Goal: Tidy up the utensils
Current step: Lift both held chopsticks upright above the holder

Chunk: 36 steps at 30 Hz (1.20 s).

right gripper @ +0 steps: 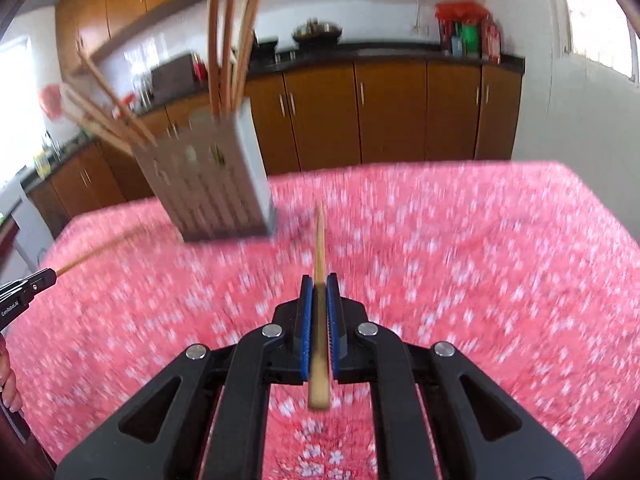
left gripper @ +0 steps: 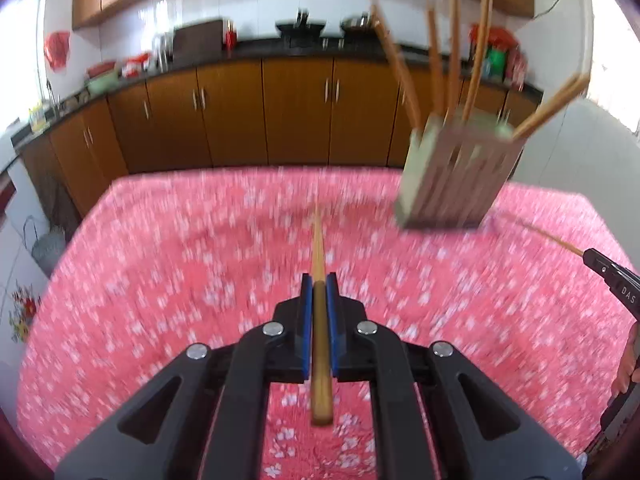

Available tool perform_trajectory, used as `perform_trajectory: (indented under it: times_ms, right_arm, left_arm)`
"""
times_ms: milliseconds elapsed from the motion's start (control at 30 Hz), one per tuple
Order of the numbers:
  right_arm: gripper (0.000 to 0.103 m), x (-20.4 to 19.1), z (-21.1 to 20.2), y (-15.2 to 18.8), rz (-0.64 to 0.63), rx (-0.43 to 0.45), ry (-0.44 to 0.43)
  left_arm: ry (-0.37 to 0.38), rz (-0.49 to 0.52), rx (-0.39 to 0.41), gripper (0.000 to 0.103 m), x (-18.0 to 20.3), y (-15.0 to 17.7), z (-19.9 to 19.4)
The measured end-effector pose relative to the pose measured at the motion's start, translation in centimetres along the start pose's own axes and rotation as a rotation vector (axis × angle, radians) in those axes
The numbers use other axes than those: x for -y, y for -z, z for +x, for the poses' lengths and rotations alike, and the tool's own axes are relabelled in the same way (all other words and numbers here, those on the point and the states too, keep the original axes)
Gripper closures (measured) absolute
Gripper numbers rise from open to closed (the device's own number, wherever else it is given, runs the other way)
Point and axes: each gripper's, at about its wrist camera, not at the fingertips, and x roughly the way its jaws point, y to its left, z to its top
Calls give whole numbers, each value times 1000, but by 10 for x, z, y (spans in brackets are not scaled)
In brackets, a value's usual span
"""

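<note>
My left gripper [left gripper: 319, 280] is shut on a wooden chopstick [left gripper: 318, 248] that runs forward over the pink flowered tablecloth [left gripper: 180, 280]. A slotted chopstick holder [left gripper: 456, 176] with several chopsticks stands ahead to the right. My right gripper [right gripper: 319, 280] is likewise shut on a second chopstick [right gripper: 319, 240], with the holder [right gripper: 216, 188] ahead to the left. Each gripper also shows at the edge of the other's view: the right gripper [left gripper: 586, 256] with its chopstick [left gripper: 548, 236], and the left gripper [right gripper: 52, 274] with its chopstick [right gripper: 92, 254]. Both views are blurred.
Brown kitchen cabinets [left gripper: 296, 112] and a dark countertop [left gripper: 320, 46] with pots and jars run behind the table. A person's hand [left gripper: 628, 360] shows at the right edge of the left wrist view. A wire basket [left gripper: 48, 240] stands on the floor at the left.
</note>
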Motion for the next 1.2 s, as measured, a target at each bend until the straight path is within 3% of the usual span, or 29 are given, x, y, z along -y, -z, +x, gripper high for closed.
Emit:
perform_trajectory:
  times_ms: [233,433,633,833,1000,1200]
  right_arm:
    - [95,-2,-26,-35,12,139,-13]
    - [95,-8,-48,-56,0,214,-37]
    - [95,-19,-76,-83,4,300,-128]
    - [95,-37,-98,-119,2,433,-194]
    - [95,-44,-93,-144,19,536,-201]
    - [95,-53,-57,-153,-5,523,-179]
  left_arm:
    - [44,-24,119,95,4,-36,-34]
    - [116,-11,153,95,13,-52,-55]
    - [194,-2,217,95,24,-73,-82]
    - [257,-16,357,95,50,-111,-108]
    - [269,-58,473,95,67,-145,-115]
    - [201,-67,552,95,83,-169,-93]
